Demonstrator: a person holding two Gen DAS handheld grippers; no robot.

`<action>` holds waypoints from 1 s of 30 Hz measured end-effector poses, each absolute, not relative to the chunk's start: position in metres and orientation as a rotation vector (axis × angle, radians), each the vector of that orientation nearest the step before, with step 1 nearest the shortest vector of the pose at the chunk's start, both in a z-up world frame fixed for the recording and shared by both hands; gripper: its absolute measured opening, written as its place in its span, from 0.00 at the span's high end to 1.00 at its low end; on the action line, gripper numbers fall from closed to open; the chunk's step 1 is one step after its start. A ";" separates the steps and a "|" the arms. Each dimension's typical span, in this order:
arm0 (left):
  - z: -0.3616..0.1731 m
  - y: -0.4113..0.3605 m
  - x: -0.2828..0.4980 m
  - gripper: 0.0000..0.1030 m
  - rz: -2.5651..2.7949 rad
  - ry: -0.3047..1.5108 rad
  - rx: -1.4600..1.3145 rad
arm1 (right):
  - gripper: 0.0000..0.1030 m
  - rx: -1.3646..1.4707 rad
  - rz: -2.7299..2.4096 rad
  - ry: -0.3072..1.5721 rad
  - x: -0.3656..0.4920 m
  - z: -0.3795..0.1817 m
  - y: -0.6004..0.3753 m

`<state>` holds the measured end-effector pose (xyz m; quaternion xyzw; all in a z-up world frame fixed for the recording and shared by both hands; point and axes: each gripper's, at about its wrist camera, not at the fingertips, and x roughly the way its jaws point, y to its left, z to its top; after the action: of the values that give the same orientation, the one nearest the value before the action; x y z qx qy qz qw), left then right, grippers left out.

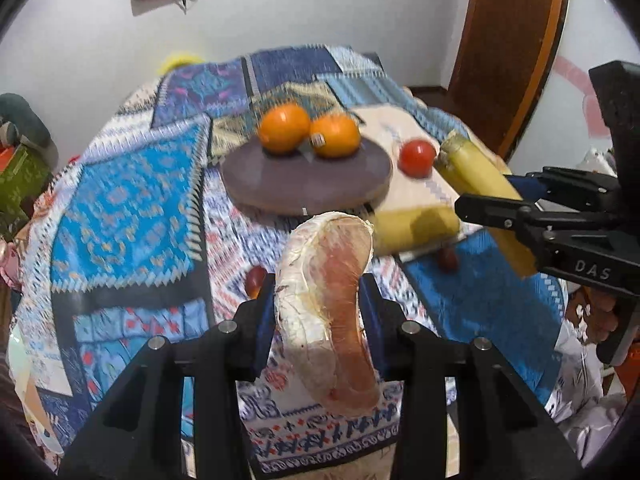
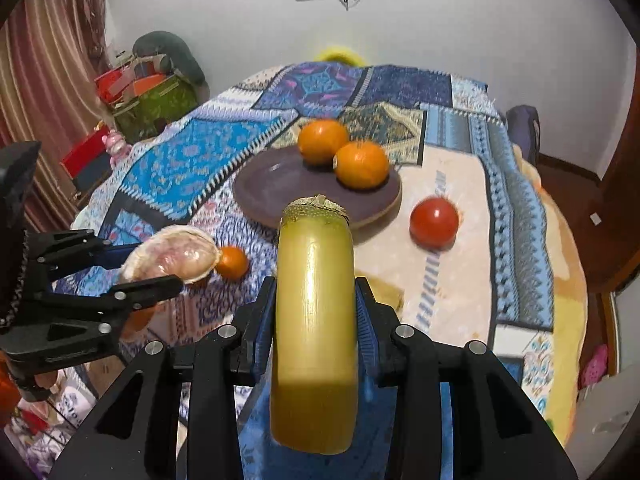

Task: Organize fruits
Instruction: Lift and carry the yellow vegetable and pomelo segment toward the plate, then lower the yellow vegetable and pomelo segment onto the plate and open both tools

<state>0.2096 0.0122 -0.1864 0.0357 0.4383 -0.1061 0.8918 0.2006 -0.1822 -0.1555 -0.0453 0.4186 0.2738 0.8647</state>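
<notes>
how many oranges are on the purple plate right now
2: one orange at the far side of the purple plate, the other orange touching it on the right. None seems hidden.

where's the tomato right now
The tomato sits on the cloth, just right of the dark plate holding two oranges, in both wrist views.

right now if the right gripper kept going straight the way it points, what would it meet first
Probably the dark plate. The right gripper, shut on the yellow stalk, points down toward the plate's near rim, so the stalk's tip would likely land there, short of the two oranges. Depth is hard to judge.
</notes>
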 end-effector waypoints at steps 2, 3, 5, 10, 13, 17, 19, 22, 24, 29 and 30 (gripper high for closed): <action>-0.179 0.013 0.215 0.62 -0.212 0.891 0.074 | 0.67 -0.097 0.572 0.860 0.206 -0.150 -0.180; -0.175 0.015 0.219 0.62 -0.204 0.877 0.073 | 0.67 -0.099 0.571 0.850 0.210 -0.146 -0.178; -0.169 0.018 0.226 0.62 -0.200 0.861 0.065 | 0.67 -0.101 0.570 0.829 0.216 -0.139 -0.175; -0.157 0.025 0.242 0.62 -0.180 0.823 0.042 | 0.67 -0.101 0.572 0.794 0.232 -0.129 -0.168; -0.153 0.030 0.254 0.62 -0.166 0.808 0.027 | 0.67 -0.105 0.575 0.779 0.243 -0.125 -0.162; -0.155 0.036 0.273 0.61 -0.153 0.807 0.002 | 0.67 -0.114 0.579 0.766 0.257 -0.124 -0.152; -0.157 0.039 0.282 0.62 -0.148 0.808 -0.012 | 0.67 -0.116 0.581 0.763 0.264 -0.125 -0.148; -0.160 0.045 0.297 0.62 -0.140 0.808 -0.032 | 0.67 -0.118 0.583 0.761 0.274 -0.127 -0.141; -0.162 0.047 0.304 0.62 -0.133 0.809 -0.040 | 0.67 -0.116 0.584 0.765 0.282 -0.130 -0.137; -0.172 0.056 0.324 0.62 -0.124 0.818 -0.061 | 0.67 -0.121 0.584 0.778 0.300 -0.139 -0.127; -0.175 0.057 0.329 0.62 -0.122 0.822 -0.063 | 0.67 -0.122 0.584 0.781 0.303 -0.140 -0.125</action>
<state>0.3286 0.0574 -0.1748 -0.0306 0.3992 -0.0591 0.9145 0.3026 -0.1251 -0.1400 -0.0585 0.3750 0.2804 0.8817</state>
